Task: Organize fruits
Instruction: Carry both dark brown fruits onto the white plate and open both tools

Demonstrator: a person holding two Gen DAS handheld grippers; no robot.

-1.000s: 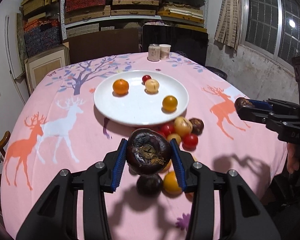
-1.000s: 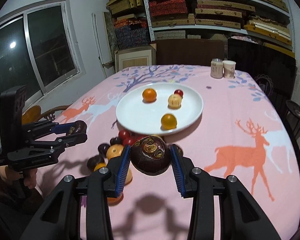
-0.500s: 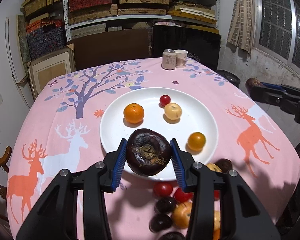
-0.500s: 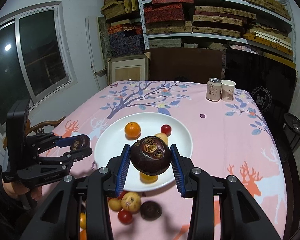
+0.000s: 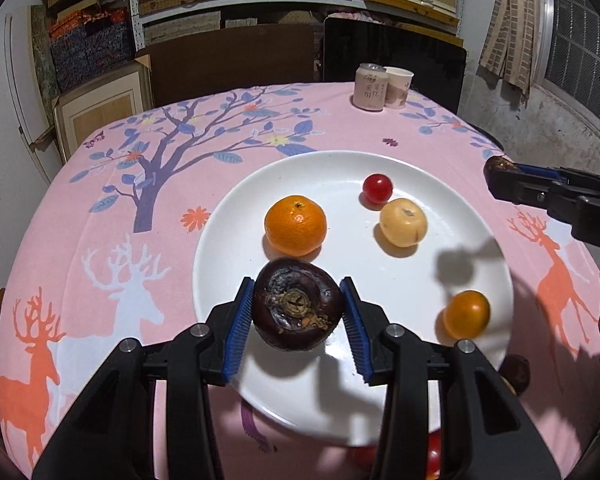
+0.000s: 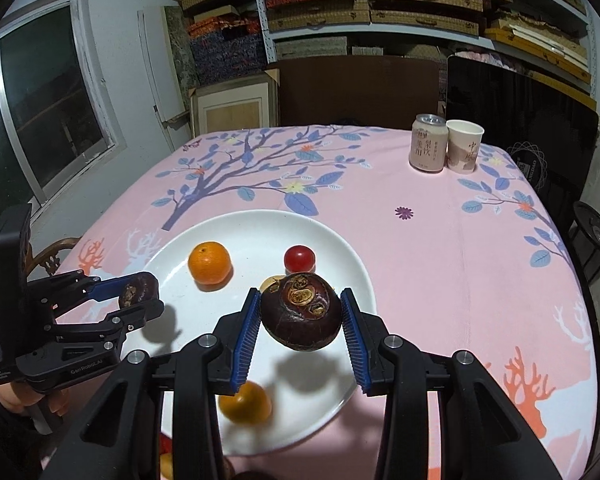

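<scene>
The table (image 5: 112,208) carries a pink cloth printed with deer and a tree. The white plate (image 5: 416,272) holds an orange (image 5: 295,225) at 11 o'clock, a pale fruit (image 5: 403,222) at 1 o'clock, a cherry tomato (image 5: 377,188) beyond it and a small orange fruit (image 5: 467,314) at 4 o'clock. The left gripper (image 5: 298,314) clamps a dark, wrinkled chestnut (image 5: 298,308) above the plate's 7 o'clock rim. The right gripper (image 6: 300,312) clamps a second chestnut (image 6: 300,310), glossy maroon with tan scars, over the plate.

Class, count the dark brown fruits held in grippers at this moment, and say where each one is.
2. One dark fruit sits clamped in the left gripper over the white plate; the other dark fruit in the right gripper, also above it.
</scene>
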